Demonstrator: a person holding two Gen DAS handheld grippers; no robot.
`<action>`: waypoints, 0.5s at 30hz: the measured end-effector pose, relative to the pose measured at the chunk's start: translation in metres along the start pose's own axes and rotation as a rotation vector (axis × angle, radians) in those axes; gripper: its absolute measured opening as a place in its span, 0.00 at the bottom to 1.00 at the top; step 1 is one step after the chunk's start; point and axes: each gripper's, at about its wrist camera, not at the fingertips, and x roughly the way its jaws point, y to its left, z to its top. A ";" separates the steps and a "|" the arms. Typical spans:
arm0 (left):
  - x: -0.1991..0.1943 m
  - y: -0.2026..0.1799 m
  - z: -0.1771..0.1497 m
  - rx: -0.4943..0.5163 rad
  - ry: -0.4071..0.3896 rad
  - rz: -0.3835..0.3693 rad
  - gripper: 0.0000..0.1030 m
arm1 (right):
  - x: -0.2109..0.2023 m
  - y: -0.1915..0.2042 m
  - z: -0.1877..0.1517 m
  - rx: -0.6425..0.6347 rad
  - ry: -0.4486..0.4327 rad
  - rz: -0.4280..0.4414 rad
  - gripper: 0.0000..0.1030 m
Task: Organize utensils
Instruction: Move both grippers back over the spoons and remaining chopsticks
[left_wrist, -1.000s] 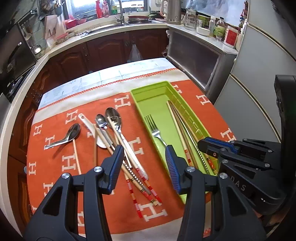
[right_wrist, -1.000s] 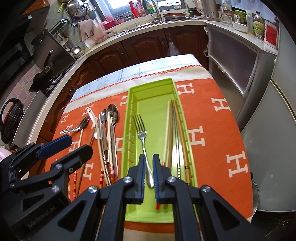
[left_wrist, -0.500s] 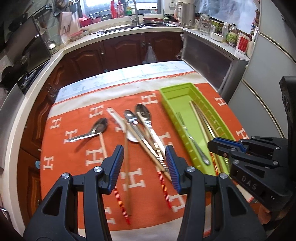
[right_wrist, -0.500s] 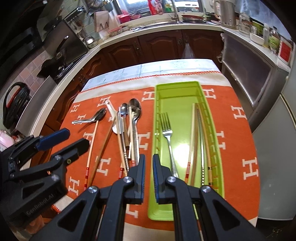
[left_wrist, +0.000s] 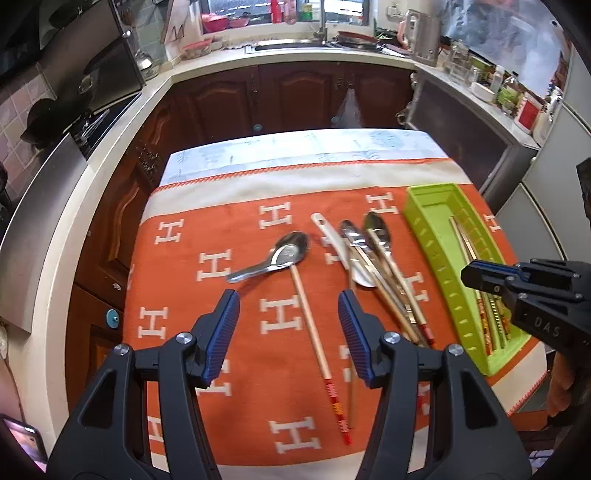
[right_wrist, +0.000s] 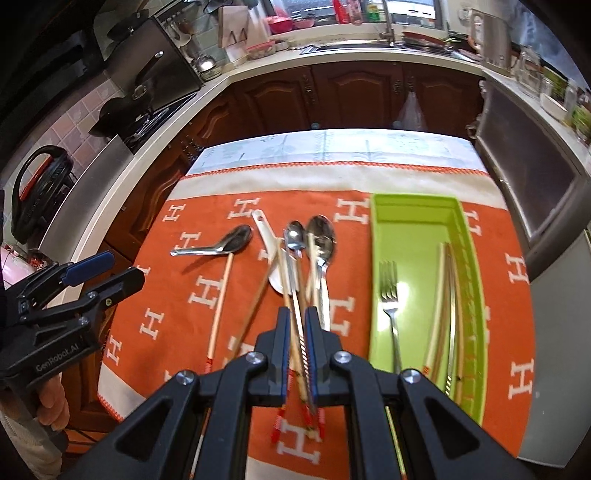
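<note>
Left claw hovering over the loose cutlery, tray off to the right

Far left on the orange cloth, soup spoon alone; under left gripper, jaws opening, nothing between, 1 chopstick running lengthwise toward the camera, dead centre. Further right, spoon-and-chopstick pile, also lengthwise, below right gripper, pinched nearly shut, empty. Rightmost, green tray with fork. Left claw nearer that lone stick.
</note>
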 end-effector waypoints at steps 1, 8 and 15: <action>0.003 0.007 0.002 -0.004 0.009 0.002 0.51 | 0.004 0.003 0.004 -0.006 0.008 0.008 0.08; 0.036 0.039 0.028 0.013 0.056 0.007 0.51 | 0.041 0.029 0.033 -0.030 0.084 0.066 0.09; 0.100 0.059 0.046 0.014 0.168 -0.070 0.51 | 0.088 0.040 0.049 0.001 0.158 0.112 0.15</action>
